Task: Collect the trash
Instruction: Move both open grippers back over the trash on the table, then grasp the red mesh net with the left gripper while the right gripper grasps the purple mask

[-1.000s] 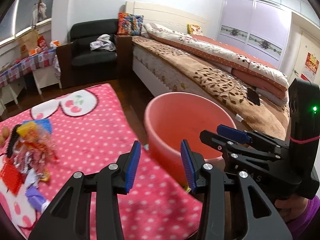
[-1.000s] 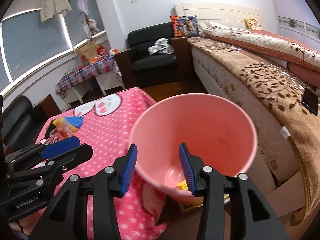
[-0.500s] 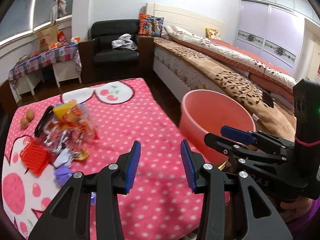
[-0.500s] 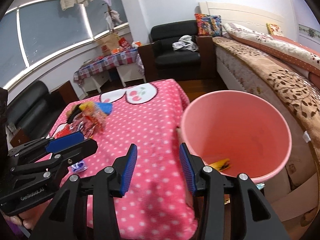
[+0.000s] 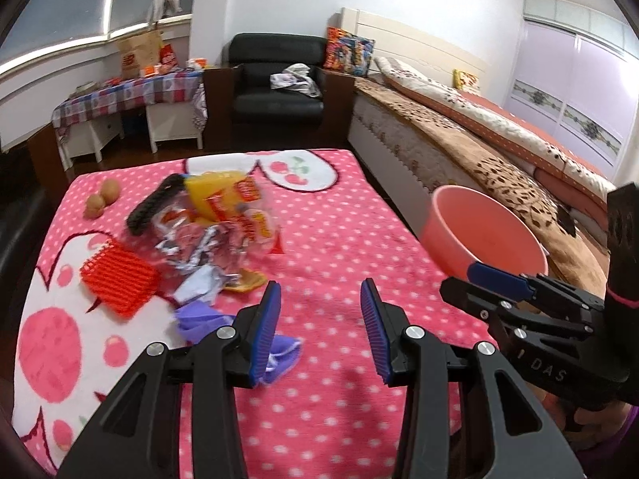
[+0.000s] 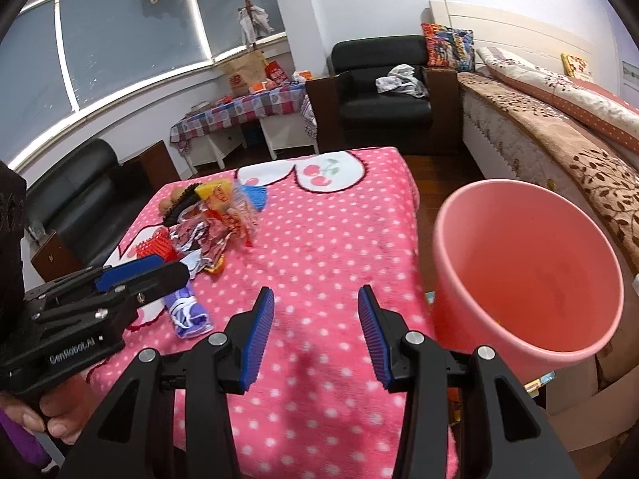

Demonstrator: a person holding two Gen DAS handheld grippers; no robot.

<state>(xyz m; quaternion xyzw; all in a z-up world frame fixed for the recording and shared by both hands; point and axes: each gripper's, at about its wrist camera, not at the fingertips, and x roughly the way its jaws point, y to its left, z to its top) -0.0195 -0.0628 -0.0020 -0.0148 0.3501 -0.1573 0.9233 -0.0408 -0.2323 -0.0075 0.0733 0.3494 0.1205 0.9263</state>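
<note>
Hovering over the pink spotted blanket [image 5: 339,239], the left gripper [image 5: 317,331] and the right gripper [image 6: 315,333] both have their jaws apart with nothing between them. The trash pile [image 5: 215,223] lies on the blanket's far left part in both views — crinkly silver and yellow wrappers, with a purple wrapper [image 5: 203,319] just beside the left gripper's left finger. The pink bucket [image 6: 527,263] stands off the blanket's right edge, well apart from the pile.

What could go wrong? The wrappers are thin and slippery, so a pinch may grab only a corner and let it slip out on the way to the bucket. The jaws could also nip the fuzzy blanket, or take the red mesh pad [image 5: 118,283], which may not be trash.

The purple wrapper looks long — its long side seems to run from upper left to lower right in the left view.
</note>
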